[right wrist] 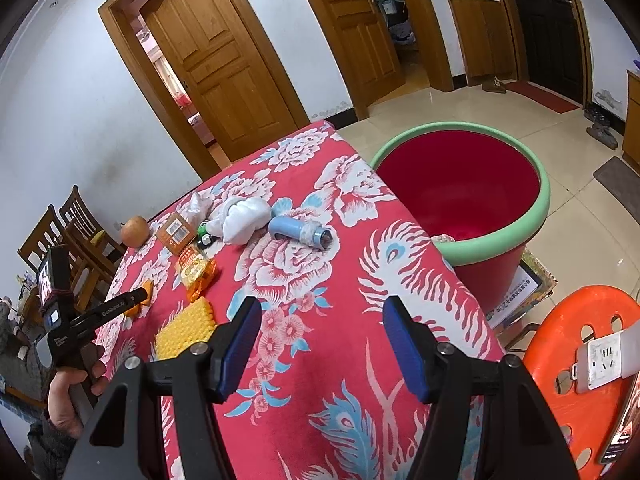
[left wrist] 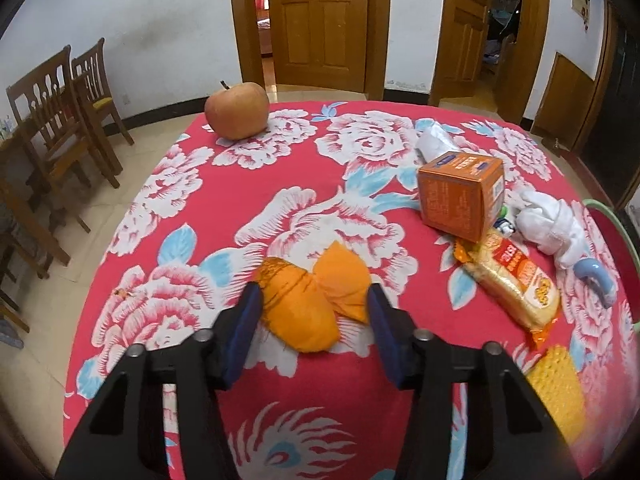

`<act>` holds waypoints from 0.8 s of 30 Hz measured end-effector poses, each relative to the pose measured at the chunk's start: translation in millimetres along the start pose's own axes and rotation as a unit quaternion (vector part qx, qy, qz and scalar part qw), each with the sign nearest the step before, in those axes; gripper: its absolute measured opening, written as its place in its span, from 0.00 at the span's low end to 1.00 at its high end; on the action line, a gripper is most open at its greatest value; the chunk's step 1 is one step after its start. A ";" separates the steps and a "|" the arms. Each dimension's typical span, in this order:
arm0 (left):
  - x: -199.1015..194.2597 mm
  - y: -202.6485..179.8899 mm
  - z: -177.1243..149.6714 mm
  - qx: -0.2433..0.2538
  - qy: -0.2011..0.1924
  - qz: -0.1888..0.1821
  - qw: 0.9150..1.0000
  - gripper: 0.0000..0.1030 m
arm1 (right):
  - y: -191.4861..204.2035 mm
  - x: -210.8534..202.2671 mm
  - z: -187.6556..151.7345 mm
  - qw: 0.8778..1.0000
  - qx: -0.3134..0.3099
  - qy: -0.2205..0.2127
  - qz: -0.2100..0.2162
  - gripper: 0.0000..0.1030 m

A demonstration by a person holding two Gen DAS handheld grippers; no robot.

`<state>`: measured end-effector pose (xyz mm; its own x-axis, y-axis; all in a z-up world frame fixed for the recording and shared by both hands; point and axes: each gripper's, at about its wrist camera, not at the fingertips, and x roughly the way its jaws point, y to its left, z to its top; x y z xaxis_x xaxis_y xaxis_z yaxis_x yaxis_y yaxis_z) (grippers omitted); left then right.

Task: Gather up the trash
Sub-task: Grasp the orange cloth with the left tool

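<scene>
On the red flowered tablecloth lies a crumpled orange scrap. My left gripper straddles it, one blue pad against each side. From the right wrist view the left gripper points at the same scrap, with a hand on its grip. My right gripper hangs open over the cloth near the table's front, nothing between its fingers. Other litter: an orange box, white tissue, a snack packet, a yellow block, a blue tube.
A red bin with a green rim stands on the floor beside the table's right edge. An apple sits at the far corner. Wooden chairs are to the left, and an orange stool carrying a power strip is on the right.
</scene>
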<state>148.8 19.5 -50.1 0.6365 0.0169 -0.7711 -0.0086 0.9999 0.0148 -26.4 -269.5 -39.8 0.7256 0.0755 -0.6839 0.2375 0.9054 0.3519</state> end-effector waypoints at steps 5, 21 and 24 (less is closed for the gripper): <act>-1.6 7.3 -0.5 -0.007 -0.001 -0.001 1.000 0.33 | 3.5 -0.3 -1.3 1.000 -0.005 0.001 0.002 0.64; -60.8 20.6 -16.9 -0.030 -0.039 -0.057 0.997 0.21 | 19.6 -18.9 -3.2 0.999 -0.025 -0.016 0.015 0.64; -75.5 21.2 -22.6 -0.031 -0.046 -0.068 0.996 0.20 | 25.1 -25.9 -4.8 0.999 -0.030 -0.019 0.020 0.64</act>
<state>83.1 39.5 -6.0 0.7036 -0.1162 -0.7011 0.0371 0.9912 -0.1271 -42.3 -246.7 -16.3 0.7582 0.0978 -0.6446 0.1686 0.9256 0.3388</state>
